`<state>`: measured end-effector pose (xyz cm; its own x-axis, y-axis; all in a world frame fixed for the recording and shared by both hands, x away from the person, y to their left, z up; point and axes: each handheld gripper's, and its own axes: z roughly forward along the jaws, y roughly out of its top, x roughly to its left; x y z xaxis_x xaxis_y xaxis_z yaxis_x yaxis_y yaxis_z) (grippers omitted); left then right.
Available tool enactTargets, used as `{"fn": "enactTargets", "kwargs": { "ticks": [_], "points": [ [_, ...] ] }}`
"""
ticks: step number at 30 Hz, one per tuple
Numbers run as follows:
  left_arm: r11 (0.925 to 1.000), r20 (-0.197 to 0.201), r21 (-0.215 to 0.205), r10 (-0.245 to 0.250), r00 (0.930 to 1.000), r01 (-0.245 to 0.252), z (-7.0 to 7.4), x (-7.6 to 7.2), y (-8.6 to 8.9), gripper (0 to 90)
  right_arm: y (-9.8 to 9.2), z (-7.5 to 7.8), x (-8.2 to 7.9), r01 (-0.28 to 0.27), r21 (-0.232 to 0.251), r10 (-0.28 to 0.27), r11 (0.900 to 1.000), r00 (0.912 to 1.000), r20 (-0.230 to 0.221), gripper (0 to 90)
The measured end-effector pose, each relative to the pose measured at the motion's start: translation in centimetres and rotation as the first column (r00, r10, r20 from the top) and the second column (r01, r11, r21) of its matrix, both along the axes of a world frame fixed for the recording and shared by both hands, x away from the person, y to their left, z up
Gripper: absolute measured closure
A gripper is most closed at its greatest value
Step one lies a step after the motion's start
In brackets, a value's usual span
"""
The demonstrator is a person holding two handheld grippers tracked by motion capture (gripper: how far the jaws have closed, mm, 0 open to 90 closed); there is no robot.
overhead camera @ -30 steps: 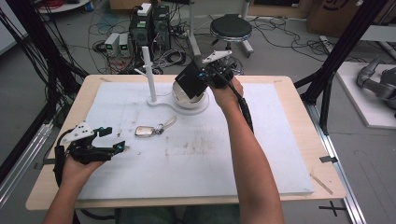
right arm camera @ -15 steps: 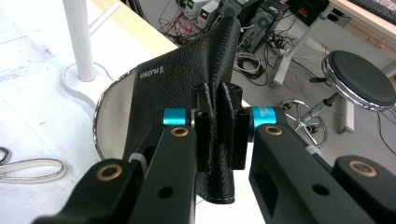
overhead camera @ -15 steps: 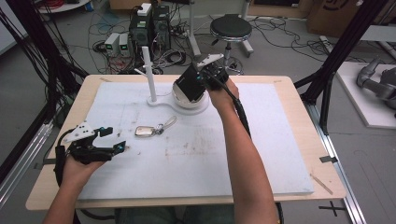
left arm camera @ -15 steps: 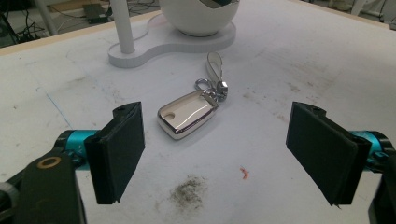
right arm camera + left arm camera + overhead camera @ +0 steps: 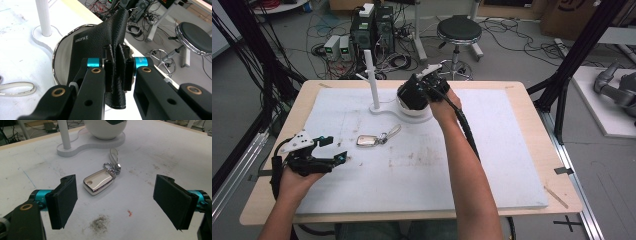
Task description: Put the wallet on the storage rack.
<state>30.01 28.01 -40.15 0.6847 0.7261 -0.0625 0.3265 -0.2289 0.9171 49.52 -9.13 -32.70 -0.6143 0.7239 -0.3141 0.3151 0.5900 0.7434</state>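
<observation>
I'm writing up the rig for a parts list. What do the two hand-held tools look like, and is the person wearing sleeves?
Both tools are black. The left tool has flat rectangular black pads, cyan collars behind them, brass-coloured rivets and a grey three-cornered plate on top. The right tool shows the same cyan collars and brass rivets; a thick black cable trails from it along the forearm. No sleeves are visible on either forearm.

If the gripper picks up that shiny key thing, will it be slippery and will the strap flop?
Probably a bit slippery: the key fob has a smooth, mirror-like metal shell with rounded edges. It looks stiff, so it should not bend. Its white loop strap hangs from a small ring, so it would likely dangle and swing.
</observation>
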Motion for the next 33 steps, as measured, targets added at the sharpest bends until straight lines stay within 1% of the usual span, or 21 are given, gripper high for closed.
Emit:
{"fn": "enactTargets", "kwargs": {
  "ticks": [2, 3, 4, 5, 7, 8, 9, 10, 11, 14, 17, 19, 22, 24, 25, 26, 27, 29, 30, 32, 33],
  "points": [
    [1.0000, 0.000, -0.002, 0.001, 1.0000, -0.001, 0.0, 0.0, 0.0, 19.5, 0.0, -0.3, 0.0, 0.004, 0.007, -0.004, 1.000, 0.9999, 0.010, 85.0],
    [1.0000, 0.000, -0.002, -0.001, 1.0000, 0.001, 0.0, 0.0, 0.0, 19.5, -0.3, -0.8, 0.0, 0.024, 0.037, -0.025, 0.999, 0.9995, 0.022, 83.8],
    [1.0000, 0.000, -0.001, -0.001, 1.0000, 0.001, 0.0, 0.0, 0.0, 19.5, -0.5, -0.9, 0.0, 0.040, 0.055, -0.040, 0.998, 0.9992, 0.004, 82.8],
    [1.0000, -0.001, -0.001, 0.000, 1.0000, 0.000, 0.0, 0.0, 0.1, 19.5, -0.8, -0.8, 0.1, 0.035, 0.064, -0.035, 0.997, 0.9994, 0.000, 81.1],
    [1.0000, -0.001, -0.002, -0.001, 1.0000, 0.001, 0.0, 0.0, 0.1, 19.5, -1.1, -0.6, 0.1, 0.036, 0.064, -0.035, 0.997, 0.9993, -0.012, 68.5],
    [1.0000, -0.002, -0.003, -0.001, 1.0000, 0.001, 0.0, 0.0, 0.1, 19.5, -1.3, -0.5, 0.1, 0.038, 0.078, -0.037, 0.996, 0.9993, -0.011, 63.3],
    [1.0000, -0.003, -0.005, -0.001, 1.0000, 0.001, 0.0, 0.0, 0.0, 19.5, -1.5, -0.3, 0.0, 0.039, 0.094, -0.038, 0.995, 0.9992, -0.012, 60.7],
    [1.0000, -0.003, -0.005, -0.001, 1.0000, 0.001, 0.0, 0.0, 0.0, 19.5, -1.5, -0.3, 0.0, 0.039, 0.094, -0.038, 0.995, 0.9992, -0.012, 60.7],
    [1.0000, -0.002, -0.002, -0.002, 1.0000, 0.002, 0.0, 0.0, 0.0, 19.5, -1.9, 0.1, -0.2, 0.045, 0.110, -0.044, 0.993, 0.9990, -0.009, 53.0],
    [1.0000, -0.002, -0.001, -0.005, 1.0000, 0.005, 0.0, 0.0, -0.1, 19.5, -2.4, 0.5, -0.4, 0.051, 0.132, -0.050, 0.990, 0.9986, -0.015, 47.3],
    [1.0000, 0.000, 0.003, -0.008, 1.0000, 0.008, 0.1, 0.0, -0.2, 19.5, -3.5, 1.5, -1.2, 0.045, 0.170, -0.042, 0.984, 0.9989, -0.019, 40.0],
    [0.9999, 0.000, 0.003, -0.010, 1.0000, 0.010, 0.1, 0.0, -0.3, 19.5, -4.1, 2.1, -1.8, 0.042, 0.192, -0.040, 0.980, 0.9991, -0.017, 38.1],
    [0.9999, 0.003, 0.005, -0.011, 0.9999, 0.011, 0.1, 0.0, -0.4, 19.5, -5.3, 2.6, -3.1, 0.017, 0.216, -0.024, 0.976, 0.9993, 0.029, 37.5],
    [0.9999, 0.005, 0.004, -0.011, 0.9999, 0.011, 0.2, 0.0, -0.4, 19.5, -5.8, 2.6, -3.6, 0.012, 0.225, -0.021, 0.974, 0.9991, 0.037, 37.0],
    [0.9999, 0.007, 0.005, -0.014, 0.9999, 0.014, 0.3, 0.0, -0.5, 19.5, -6.8, 2.5, -4.3, 0.009, 0.241, -0.020, 0.971, 0.9988, 0.044, 35.4],
    [0.9999, 0.007, 0.005, -0.014, 0.9999, 0.014, 0.3, 0.0, -0.5, 19.5, -6.8, 2.5, -4.3, 0.009, 0.241, -0.020, 0.971, 0.9988, 0.044, 35.4],
    [0.9999, 0.011, 0.000, -0.010, 0.9999, 0.010, 0.4, 0.0, -0.5, 19.5, -7.6, 2.6, -5.0, 0.011, 0.264, -0.011, 0.965, 0.9999, -0.002, 31.4],
    [0.9999, 0.014, -0.003, -0.010, 0.9998, 0.010, 0.5, 0.0, -0.5, 19.5, -8.0, 2.7, -5.5, 0.002, 0.268, -0.005, 0.963, 0.9999, 0.010, 31.5],
    [0.9999, 0.018, -0.004, -0.012, 0.9998, 0.012, 0.6, 0.0, -0.6, 19.5, -8.8, 2.7, -6.9, -0.032, 0.279, 0.017, 0.960, 0.9984, 0.055, 31.9],
    [0.9999, 0.015, -0.005, -0.014, 0.9998, 0.014, 0.6, 0.1, -0.6, 19.5, -9.6, 2.8, -7.8, -0.036, 0.290, 0.027, 0.956, 0.9990, 0.035, 31.0],
    [0.9998, 0.014, -0.006, -0.017, 0.9998, 0.017, 0.5, 0.1, -0.7, 19.5, -9.6, 2.8, -7.8, -0.036, 0.290, 0.027, 0.956, 0.9990, 0.035, 31.0]
  ]
}}
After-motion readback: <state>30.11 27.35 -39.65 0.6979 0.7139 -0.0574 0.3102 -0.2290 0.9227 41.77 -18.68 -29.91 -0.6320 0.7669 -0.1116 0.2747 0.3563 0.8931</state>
